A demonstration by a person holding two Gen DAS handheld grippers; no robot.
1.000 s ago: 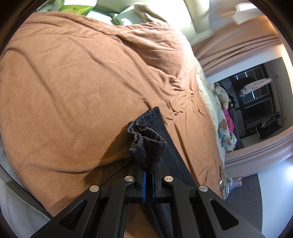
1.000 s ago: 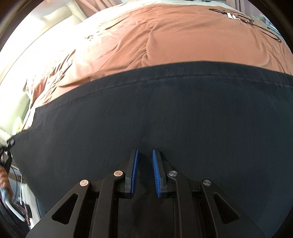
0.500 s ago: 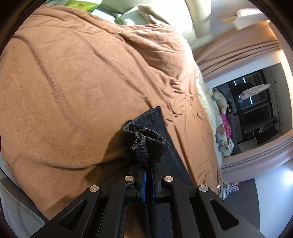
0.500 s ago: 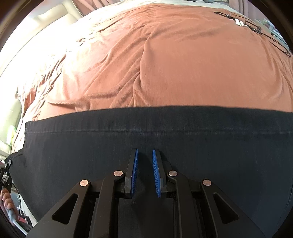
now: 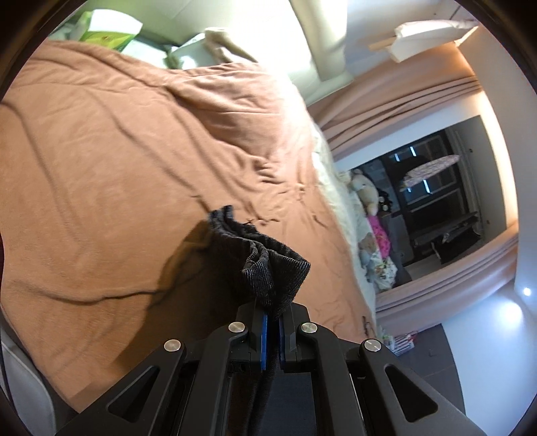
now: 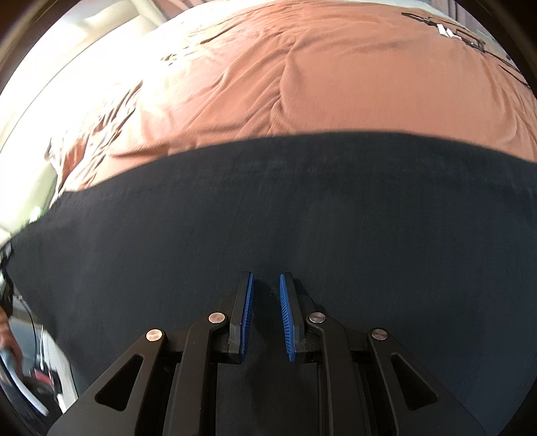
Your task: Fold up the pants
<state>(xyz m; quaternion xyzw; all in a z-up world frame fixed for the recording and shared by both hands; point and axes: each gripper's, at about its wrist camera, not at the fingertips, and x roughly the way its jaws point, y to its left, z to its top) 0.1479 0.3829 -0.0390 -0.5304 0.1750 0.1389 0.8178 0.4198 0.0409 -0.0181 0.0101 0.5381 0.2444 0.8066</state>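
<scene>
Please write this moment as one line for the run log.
left gripper: shut on pants | right gripper: fingers slightly apart, over pants, grip unclear | surface: brown bedcover | fold: not done

No readable text, label, brand, number or sign in either view. Green-and-white box (image 5: 110, 32) beyond far edge of brown bedspread (image 5: 117, 161), left wrist view: printed face too blurred to make out any lettering. Small white item (image 6: 444, 31) on bedspread near far corner, right wrist view: too small to tell any marking.
</scene>
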